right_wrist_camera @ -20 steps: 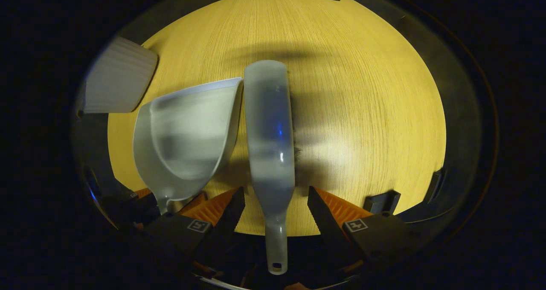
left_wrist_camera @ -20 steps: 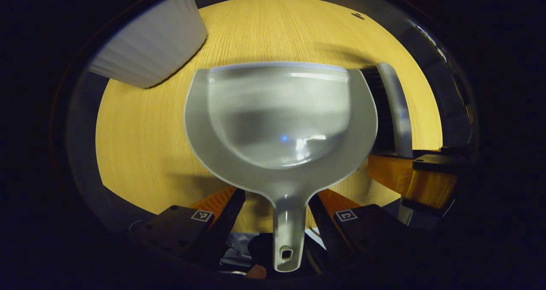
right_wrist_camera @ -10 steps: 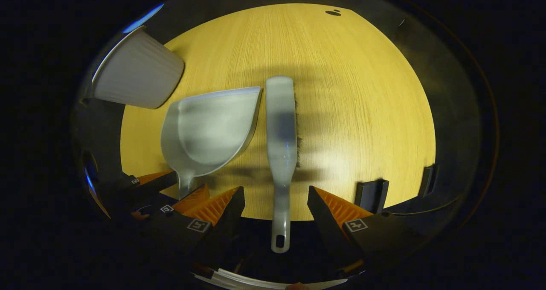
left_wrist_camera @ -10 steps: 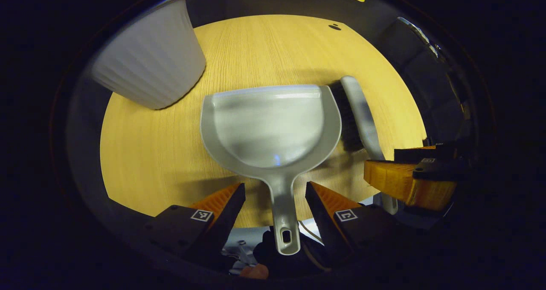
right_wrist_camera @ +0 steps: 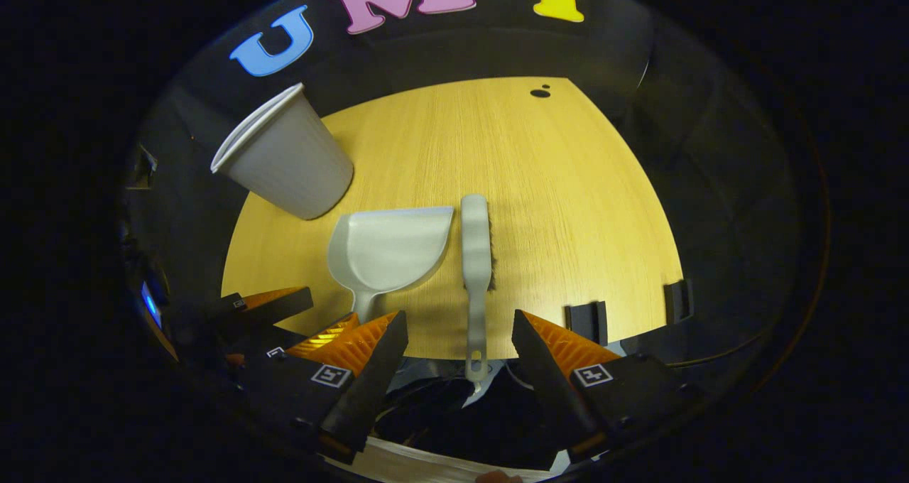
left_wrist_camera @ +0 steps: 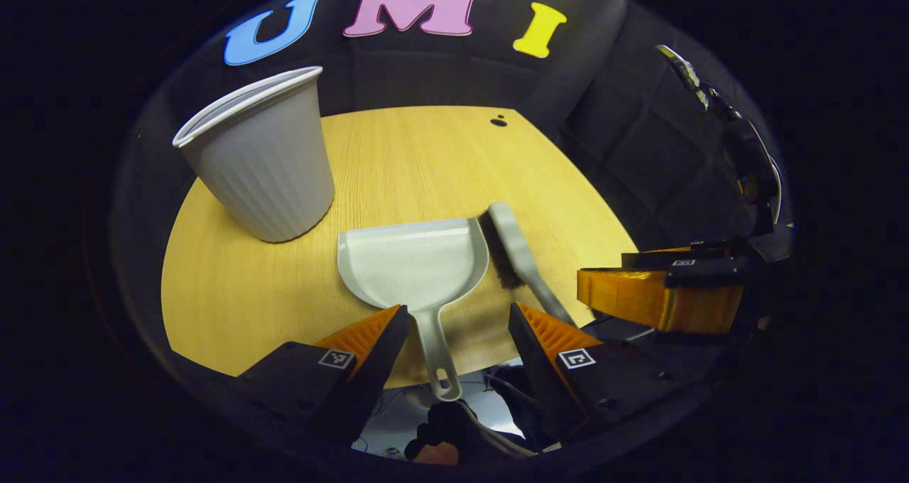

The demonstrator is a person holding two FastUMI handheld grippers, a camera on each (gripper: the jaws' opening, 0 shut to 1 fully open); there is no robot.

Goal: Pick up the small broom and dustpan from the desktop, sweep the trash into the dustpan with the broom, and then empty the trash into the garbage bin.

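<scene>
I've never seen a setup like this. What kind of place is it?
Probably a staged recording booth, not a real home: a small wooden desktop ringed by black cloth wall, holding just a dustpan, broom and bin.

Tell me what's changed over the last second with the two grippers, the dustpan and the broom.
Both grippers have pulled back and up: the dustpan and broom look smaller and farther, with the booth wall now in view. Nothing was grasped or released. Both sets of jaws stay open, dustpan and broom still lie side by side on the desktop, and the bin stays upright.
</scene>
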